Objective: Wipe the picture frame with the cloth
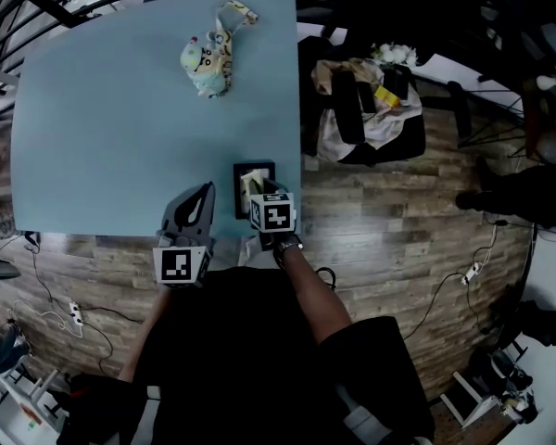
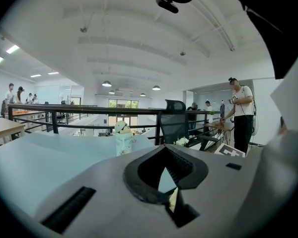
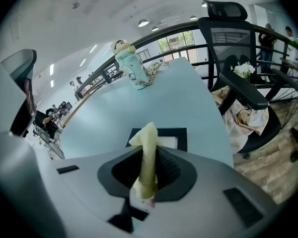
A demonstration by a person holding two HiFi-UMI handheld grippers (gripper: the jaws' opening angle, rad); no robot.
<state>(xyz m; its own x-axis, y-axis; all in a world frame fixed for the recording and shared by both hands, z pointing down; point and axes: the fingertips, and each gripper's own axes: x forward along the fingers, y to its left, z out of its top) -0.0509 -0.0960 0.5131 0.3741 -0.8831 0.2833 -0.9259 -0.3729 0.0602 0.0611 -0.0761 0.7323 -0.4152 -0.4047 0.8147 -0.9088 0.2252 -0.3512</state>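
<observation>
Because the right tongs (image 3: 148, 168) clench only a narrow fold of the yellow cloth (image 3: 149, 145), a hard rub may pull it free. The left tongs (image 2: 167, 183) are closed on nothing, so nothing steadies the picture frame (image 3: 181, 135). It lies flat just beyond, near the right edge of the surface (image 3: 139, 98), and a sideways wipe could push it off.

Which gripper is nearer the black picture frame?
Right. The right gripper, clamping a pale yellow cloth, is over the black rectangular picture frame; the left gripper is off its left side.
</observation>
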